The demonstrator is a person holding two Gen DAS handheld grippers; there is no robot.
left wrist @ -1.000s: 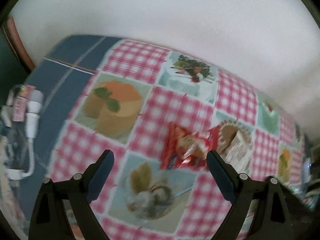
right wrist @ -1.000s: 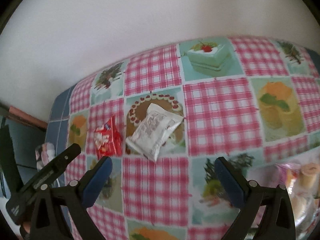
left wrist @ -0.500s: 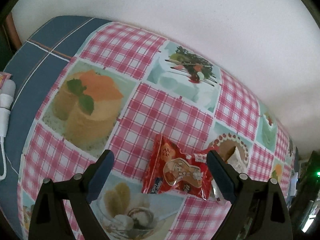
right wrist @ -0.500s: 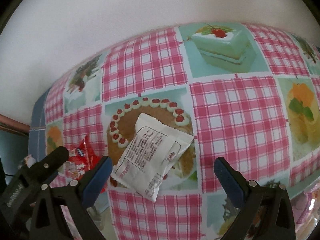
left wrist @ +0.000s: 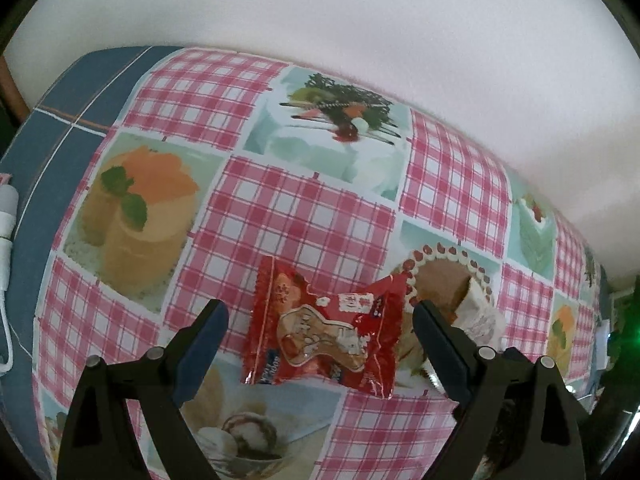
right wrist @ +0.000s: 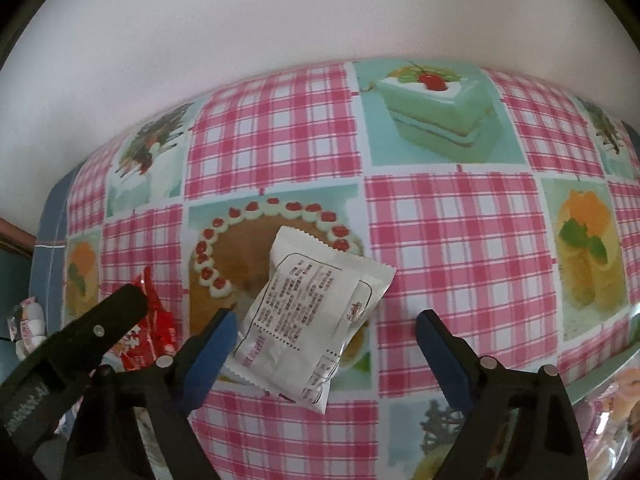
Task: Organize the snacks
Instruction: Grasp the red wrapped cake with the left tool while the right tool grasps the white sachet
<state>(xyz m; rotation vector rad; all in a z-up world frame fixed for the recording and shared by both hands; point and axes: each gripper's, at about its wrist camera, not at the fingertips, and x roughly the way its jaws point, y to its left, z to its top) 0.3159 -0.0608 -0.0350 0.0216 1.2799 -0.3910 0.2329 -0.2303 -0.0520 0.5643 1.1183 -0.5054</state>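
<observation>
Snack packets number two on the counter (left wrist: 320, 208): one red packet (left wrist: 324, 336) between the spread left hand-held gripper (left wrist: 320, 320), one white packet (right wrist: 312, 320) between the closing right hand-held gripper (right wrist: 324, 336)

**White packet between closing jaws**

The right gripper (right wrist: 322, 340) points down at a tablecloth (right wrist: 452, 248) of pink check and cake pictures. Its jaws are closing, with a white snack packet (right wrist: 308, 316) lying between them, printed side up and tilted across a picture of a round cake. The left blue pad (right wrist: 212, 344) is just beside the packet's edge; the right pad stands apart from it. At lower left, the left gripper's black finger (right wrist: 96, 332) overlaps a red snack packet (right wrist: 154, 332).
</observation>
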